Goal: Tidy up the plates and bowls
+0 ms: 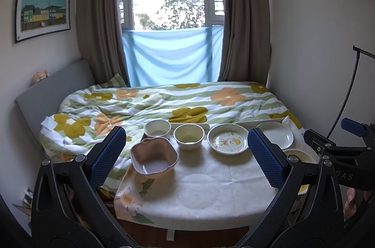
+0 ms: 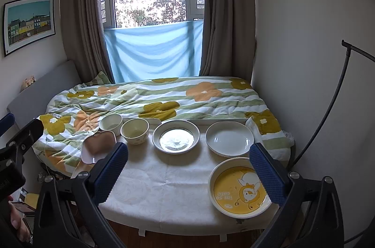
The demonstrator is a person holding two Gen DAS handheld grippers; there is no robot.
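Observation:
On the table with a white cloth (image 1: 206, 189) stand a pink square bowl (image 1: 153, 160), a white ramekin (image 1: 157, 129), a cream bowl (image 1: 189, 136), a chick-print plate (image 1: 228, 139) and a plain white plate (image 1: 277, 133). The right wrist view shows the same pink bowl (image 2: 98, 146), ramekin (image 2: 111, 122), cream bowl (image 2: 135, 130), print plate (image 2: 176, 136), white plate (image 2: 229, 138) and a yellow cartoon plate (image 2: 239, 187) at front right. My left gripper (image 1: 186, 154) is open and empty above the table's front. My right gripper (image 2: 187, 168) is open and empty, beside the yellow plate.
A bed with a flowered quilt (image 1: 164, 105) lies right behind the table. A window with brown curtains (image 1: 93, 25) and a blue cloth is beyond. A wall (image 2: 304, 37) and a black stand with cable (image 2: 337, 88) are at the right. Wood floor (image 2: 187, 238) shows below the table edge.

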